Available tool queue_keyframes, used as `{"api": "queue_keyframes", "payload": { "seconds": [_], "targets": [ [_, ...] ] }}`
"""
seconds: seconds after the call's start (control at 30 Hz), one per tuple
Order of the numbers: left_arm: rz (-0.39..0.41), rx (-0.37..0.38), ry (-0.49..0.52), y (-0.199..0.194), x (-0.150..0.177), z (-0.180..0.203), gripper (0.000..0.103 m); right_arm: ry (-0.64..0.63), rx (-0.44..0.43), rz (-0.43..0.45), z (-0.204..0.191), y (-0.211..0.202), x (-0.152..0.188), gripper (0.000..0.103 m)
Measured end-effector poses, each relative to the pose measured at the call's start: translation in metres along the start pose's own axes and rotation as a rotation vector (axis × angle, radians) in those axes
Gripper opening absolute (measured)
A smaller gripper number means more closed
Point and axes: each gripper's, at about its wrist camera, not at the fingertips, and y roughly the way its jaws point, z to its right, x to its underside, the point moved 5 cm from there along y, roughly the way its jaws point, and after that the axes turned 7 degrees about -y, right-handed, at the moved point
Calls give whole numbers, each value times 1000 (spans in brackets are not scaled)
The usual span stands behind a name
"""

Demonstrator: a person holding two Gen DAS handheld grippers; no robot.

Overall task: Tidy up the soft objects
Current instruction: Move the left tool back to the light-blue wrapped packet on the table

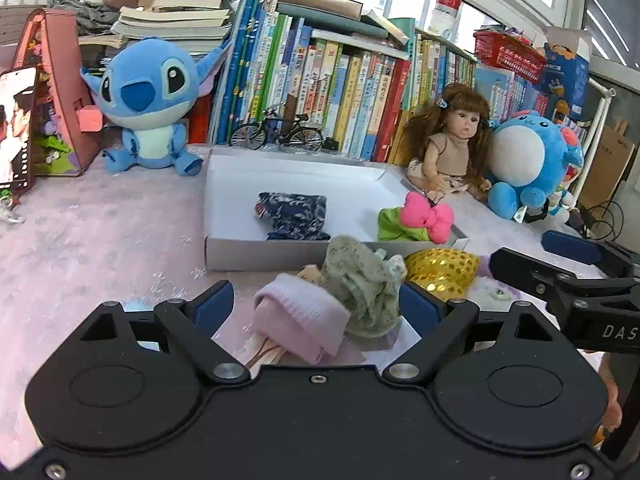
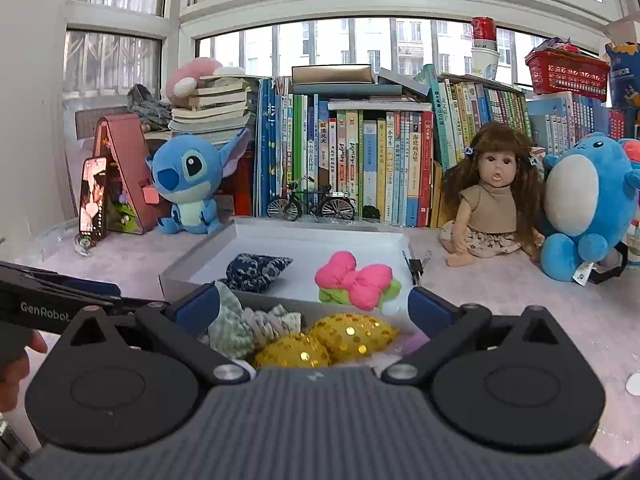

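My left gripper (image 1: 316, 300) is open over the pink tabletop. A rolled pink sock (image 1: 300, 320) and a crumpled green floral cloth (image 1: 364, 288) lie between its blue pads, not squeezed. My right gripper (image 2: 314, 308) is also open, with two gold sequin pouches (image 2: 352, 332) lying between its pads and the floral cloth (image 2: 232, 328) by its left pad. Just beyond stands a shallow white box (image 1: 288, 176), which holds a dark blue patterned pouch (image 1: 294, 216) and a pink bow on green cloth (image 1: 424, 220). The right gripper (image 1: 520, 250) shows at the right of the left wrist view.
A blue plush (image 1: 148, 104), a doll (image 2: 492, 200) and a round blue plush (image 2: 580, 208) sit along a row of books (image 2: 360, 152). A toy bicycle (image 2: 312, 204) stands behind the box. A phone (image 1: 16, 128) leans at the left. Bare tabletop lies left of the box.
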Motion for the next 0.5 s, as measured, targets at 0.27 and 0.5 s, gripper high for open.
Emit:
{"api": "queue_keyframes", "payload": {
  "seconds": [0.27,0.5],
  "targets": [
    [3,-39,10,-3,12,-11,89,-24,45,-13,-3,-7,16,103],
    [12,-71,21,-6,19,-20,89,-13,68,-45,-2,-9,31,103]
  ]
}}
